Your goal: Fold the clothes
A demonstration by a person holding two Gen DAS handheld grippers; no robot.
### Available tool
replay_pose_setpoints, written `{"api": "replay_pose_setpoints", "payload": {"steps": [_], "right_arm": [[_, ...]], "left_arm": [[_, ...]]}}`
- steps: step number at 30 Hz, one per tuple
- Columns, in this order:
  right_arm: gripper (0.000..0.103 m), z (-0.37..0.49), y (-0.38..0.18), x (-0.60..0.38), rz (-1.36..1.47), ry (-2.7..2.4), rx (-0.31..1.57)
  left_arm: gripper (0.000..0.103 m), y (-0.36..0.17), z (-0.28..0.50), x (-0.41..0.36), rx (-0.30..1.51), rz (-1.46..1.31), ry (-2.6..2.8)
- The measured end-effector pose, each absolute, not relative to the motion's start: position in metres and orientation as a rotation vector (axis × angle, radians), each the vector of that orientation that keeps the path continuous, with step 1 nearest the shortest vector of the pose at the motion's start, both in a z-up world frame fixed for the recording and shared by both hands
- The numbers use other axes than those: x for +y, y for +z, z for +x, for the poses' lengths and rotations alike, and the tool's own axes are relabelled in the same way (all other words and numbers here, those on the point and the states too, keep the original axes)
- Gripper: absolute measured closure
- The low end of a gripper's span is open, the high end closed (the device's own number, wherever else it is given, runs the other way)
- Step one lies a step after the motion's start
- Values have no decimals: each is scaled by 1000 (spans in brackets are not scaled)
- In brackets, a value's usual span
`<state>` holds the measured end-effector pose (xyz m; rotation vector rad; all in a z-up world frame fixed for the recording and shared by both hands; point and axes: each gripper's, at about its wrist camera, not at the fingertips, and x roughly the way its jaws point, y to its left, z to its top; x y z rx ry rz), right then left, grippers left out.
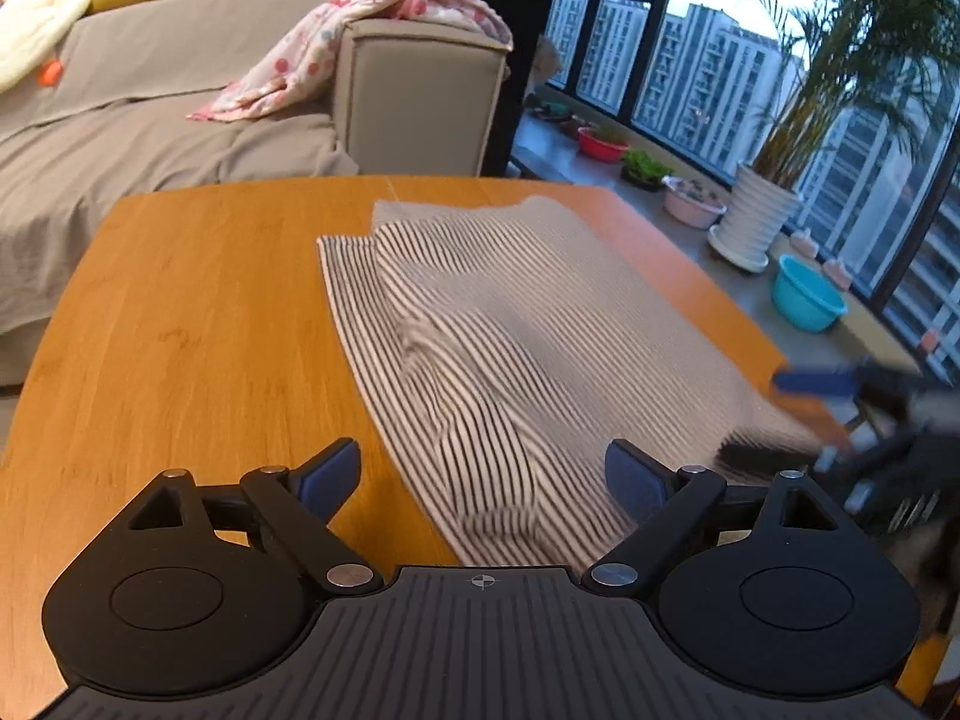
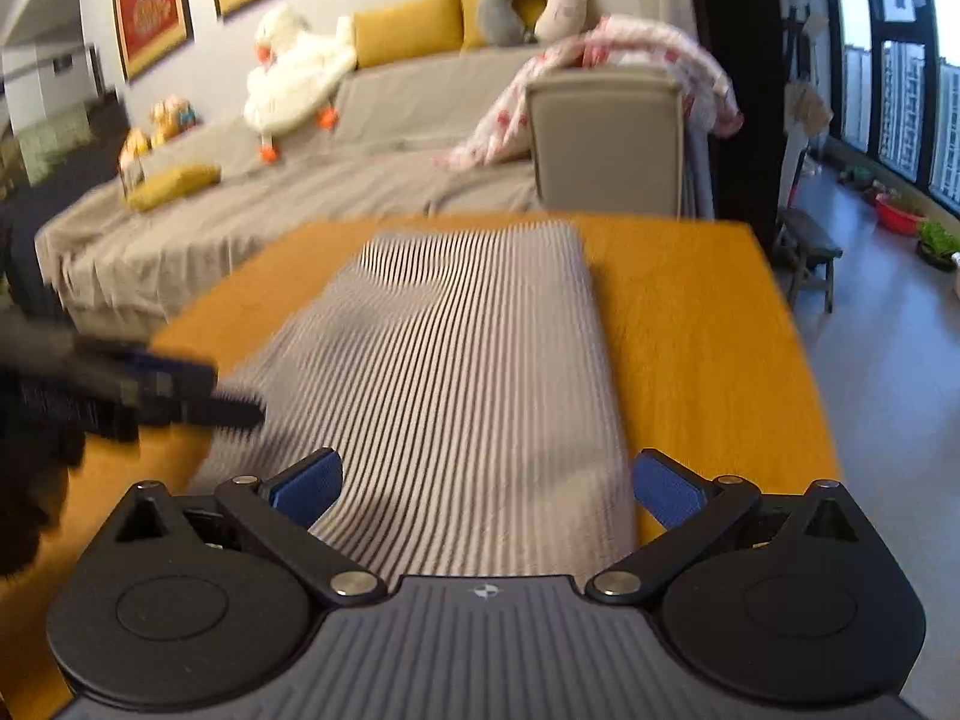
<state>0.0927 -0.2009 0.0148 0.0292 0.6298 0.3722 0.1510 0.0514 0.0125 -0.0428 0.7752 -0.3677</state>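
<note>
Garment: a striped cloth (image 1: 510, 348), already folded into a long band, lies on the wooden table (image 1: 198, 324); in the left wrist view it runs from the upper middle of the frame down to the lower middle, with a raised hump along its left half.
Left gripper: the left gripper (image 1: 480, 480) has its fingers wide apart with nothing between the pads; the near end of the cloth lies beneath it.
Right gripper: the right gripper (image 2: 486, 489) also has its fingers spread and empty, above the near edge of the cloth in the lower middle of its own view.
Step in hand: probably between folds, both tools free and choosing the next hold.
Doing it well: flattening the hump first would likely give an even fold; each gripper should take one near corner, catching all layers.
Risk: pinching only the top layer could pull the band open.
Surroundings: a grey sofa (image 2: 360, 180) stands behind the table.
</note>
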Motion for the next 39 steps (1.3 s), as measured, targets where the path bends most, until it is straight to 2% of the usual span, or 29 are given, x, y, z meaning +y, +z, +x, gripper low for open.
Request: {"api": "replay_pose_setpoints", "payload": {"steps": [6,14,21,22,24,26,30,37,39], "right_arm": [[0,84,0,-202,-110,322,667],[0,76,-6,-203,-82,307,660],[0,58,18,-195,-267,376,583],[1,50,24,-192,-297,415,548],[17,33,34,-186,-337,520,496],[24,21,42,-179,-367,636,488],[24,6,35,-161,-494,821,529],[25,12,2,-144,-683,770,510],[33,26,4,-145,-593,738,567]], "left_arm": [[9,6,141,40,782,-12,-345],[8,6,127,47,785,-16,-297],[8,8,118,60,777,-60,-267],[8,10,118,61,773,-55,-260],[7,12,116,63,771,-50,-253],[7,13,115,65,773,-48,-248],[7,15,115,67,774,-47,-235],[6,25,105,63,753,-23,-286],[5,31,98,61,733,3,-316]]}}
